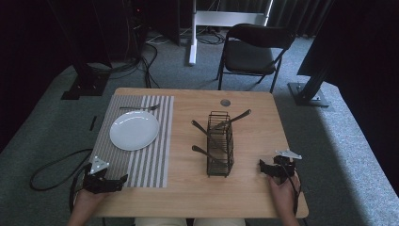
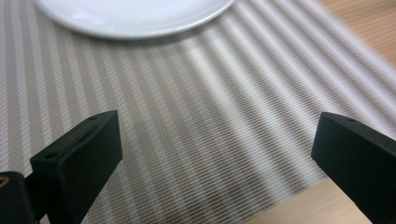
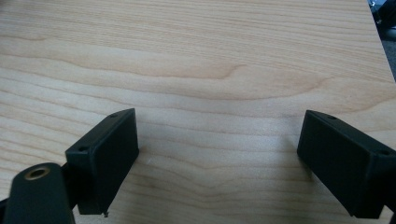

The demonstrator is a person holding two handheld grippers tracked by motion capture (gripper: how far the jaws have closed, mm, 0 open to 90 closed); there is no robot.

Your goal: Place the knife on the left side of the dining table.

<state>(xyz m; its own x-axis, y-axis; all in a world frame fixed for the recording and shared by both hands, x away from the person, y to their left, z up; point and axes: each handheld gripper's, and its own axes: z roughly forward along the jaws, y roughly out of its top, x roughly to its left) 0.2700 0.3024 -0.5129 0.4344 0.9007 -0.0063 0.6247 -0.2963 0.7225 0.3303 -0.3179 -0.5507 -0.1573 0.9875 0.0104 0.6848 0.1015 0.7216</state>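
In the high view, the left gripper (image 1: 121, 181) sits at the lower left of the frame, over the near edge of the striped placemat (image 1: 153, 141). In the left gripper view its jaws stand wide apart with nothing between them; the striped placemat (image 2: 187, 116) lies under the gap, and the white plate (image 2: 135, 14) occupies the top of that frame, well ahead of the jaws.

The right gripper (image 1: 261, 165) sits at the lower right of the high view, over bare wood of the table (image 1: 254, 197). In the right gripper view its jaws are likewise spread wide and hold nothing; the wooden table (image 3: 201, 70) lies beneath them.

The black wire cutlery basket (image 1: 220, 143) stands upright at the centre of the high view, between the two grippers and nearer the right one, apart from both. Several dark-handled utensils (image 1: 203, 129) lean out of it to the left and the upper right. The white plate (image 1: 134, 130) rests on the placement mat at centre left, with a fork (image 1: 139, 108) lying on the mat just above it. A small round grey disc (image 1: 225, 102) lies on the table above the basket.
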